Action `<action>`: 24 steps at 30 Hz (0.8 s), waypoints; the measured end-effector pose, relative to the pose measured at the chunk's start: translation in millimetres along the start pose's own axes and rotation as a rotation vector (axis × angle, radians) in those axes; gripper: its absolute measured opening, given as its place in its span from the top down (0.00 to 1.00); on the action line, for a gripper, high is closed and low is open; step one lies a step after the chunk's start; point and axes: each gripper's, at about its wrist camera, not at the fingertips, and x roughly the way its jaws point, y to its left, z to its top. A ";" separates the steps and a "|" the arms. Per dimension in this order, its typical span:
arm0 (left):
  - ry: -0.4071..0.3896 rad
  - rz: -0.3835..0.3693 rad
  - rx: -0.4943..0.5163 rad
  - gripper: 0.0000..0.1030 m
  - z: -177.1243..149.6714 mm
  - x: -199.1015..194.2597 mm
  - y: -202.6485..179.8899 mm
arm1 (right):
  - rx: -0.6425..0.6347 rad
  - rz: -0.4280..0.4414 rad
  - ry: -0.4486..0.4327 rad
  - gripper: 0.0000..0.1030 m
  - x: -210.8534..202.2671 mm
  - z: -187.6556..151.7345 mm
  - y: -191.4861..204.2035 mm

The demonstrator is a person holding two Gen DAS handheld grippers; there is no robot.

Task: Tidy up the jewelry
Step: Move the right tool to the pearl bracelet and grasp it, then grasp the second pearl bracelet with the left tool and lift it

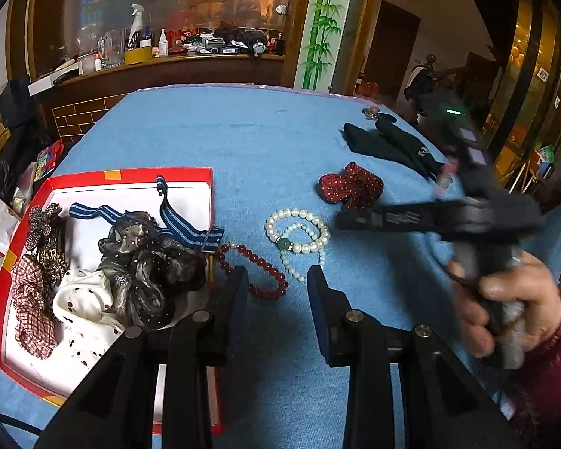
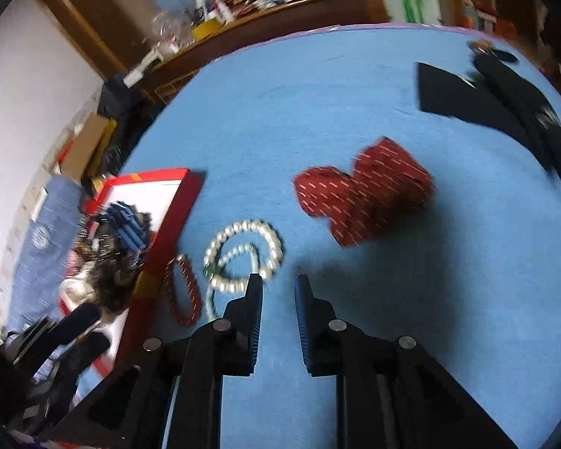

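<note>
— Two grippers on the list. State of each, nearest first?

— Left gripper: fingers spread wide, nothing between them, hovering over the blue table cover; its left finger overlaps the red bead bracelet in view, contact not determinable. Right gripper: fingers parted by a narrower gap, holding nothing, left tip just at the pearl bracelet, touching or not unclear owing to blur.

— Jewelry, location?

— Red bead bracelet: on the cover, just beside the right wall of the red box. Pearl bracelet, with a thinner pearl strand inside it and one green bead: just right of the red one, ahead of both grippers.

— Box contents?

— Dark gauze scrunchie, white dotted scrunchie, checked scrunchie, blue striped band, brown flower clip. Near corner cut off by the left gripper.

— Farther out?

— Red dotted scrunchie, mid-cover, well apart from the box. Dark cloth toward the far right edge; small metallic piece beyond it, too small to identify.

— Poorly seen?

— Right hand and its tool, blurred, at the right edge.
</note>
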 end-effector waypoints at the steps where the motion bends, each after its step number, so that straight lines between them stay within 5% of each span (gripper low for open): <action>1: -0.001 0.004 0.002 0.70 -0.2 0.2 0.6 | 0.007 0.016 0.013 0.82 11.1 4.4 1.7; 4: 0.007 -0.002 0.001 0.70 1.3 1.8 3.5 | -0.029 -0.026 0.045 0.81 33.3 9.5 11.7; 7: 0.017 -0.009 0.008 0.70 2.3 5.7 3.1 | -0.124 -0.181 0.004 0.90 33.6 5.8 24.0; 11: 0.042 -0.021 0.029 0.70 3.6 15.1 -4.1 | -0.097 -0.263 -0.047 0.91 13.3 -7.0 3.5; 18: 0.117 -0.081 0.071 0.70 14.2 49.4 -35.4 | 0.021 -0.282 -0.173 0.91 -36.3 -28.1 -46.2; 24: 0.183 -0.051 0.135 0.77 20.7 90.5 -61.1 | 0.044 -0.223 -0.210 0.91 -52.6 -27.0 -55.7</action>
